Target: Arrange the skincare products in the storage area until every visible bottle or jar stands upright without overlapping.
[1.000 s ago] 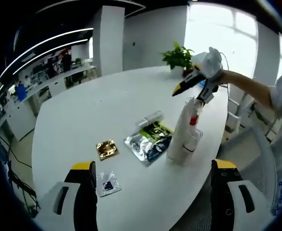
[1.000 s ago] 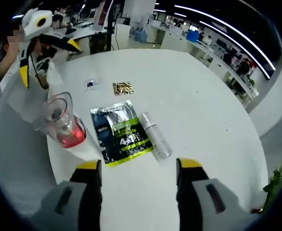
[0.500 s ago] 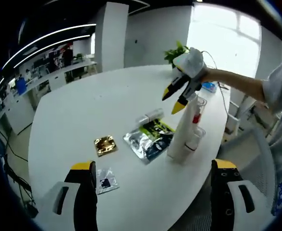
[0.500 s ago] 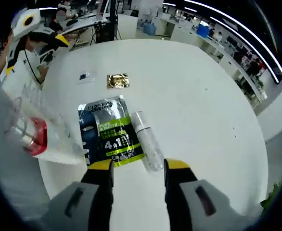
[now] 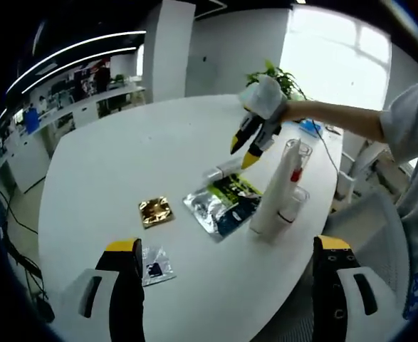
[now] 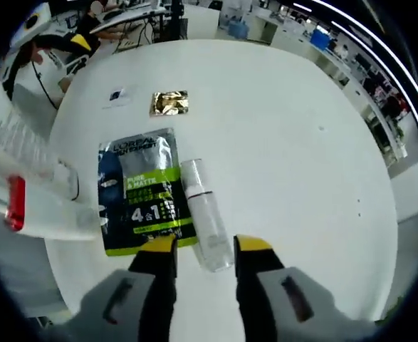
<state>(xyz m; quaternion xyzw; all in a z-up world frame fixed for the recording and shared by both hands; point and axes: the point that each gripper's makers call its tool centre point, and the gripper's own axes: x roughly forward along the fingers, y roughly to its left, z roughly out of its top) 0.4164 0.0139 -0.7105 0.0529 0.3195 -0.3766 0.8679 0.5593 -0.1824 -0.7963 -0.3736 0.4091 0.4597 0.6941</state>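
A clear bottle (image 6: pixel 205 212) (image 5: pixel 221 171) lies on its side on the white table (image 6: pixel 280 121), beside a flat green and black L'Oreal sachet (image 6: pixel 141 189) (image 5: pixel 220 206). My right gripper (image 6: pixel 205 246) (image 5: pixel 243 152) is open and hovers just over the bottle, its jaws on either side of the bottle's near end. A tall white bottle (image 5: pixel 276 192) (image 6: pixel 30 206) with a clear cap and a red part stands upright near the table edge, with a small clear jar (image 5: pixel 293 204) beside it. My left gripper (image 5: pixel 230 260) stands wide open and holds nothing.
A gold sachet (image 5: pixel 156 211) (image 6: pixel 169 103) and a small clear sachet (image 5: pixel 154 269) (image 6: pixel 116 95) lie flat on the table. At the table's far end there is a potted plant (image 5: pixel 273 75). A person's arm (image 5: pixel 337 117) reaches in from the right.
My right gripper has come down and forward over the lying clear bottle, and its jaws stand closer together. My left gripper stays wide open, its view only slightly shifted.
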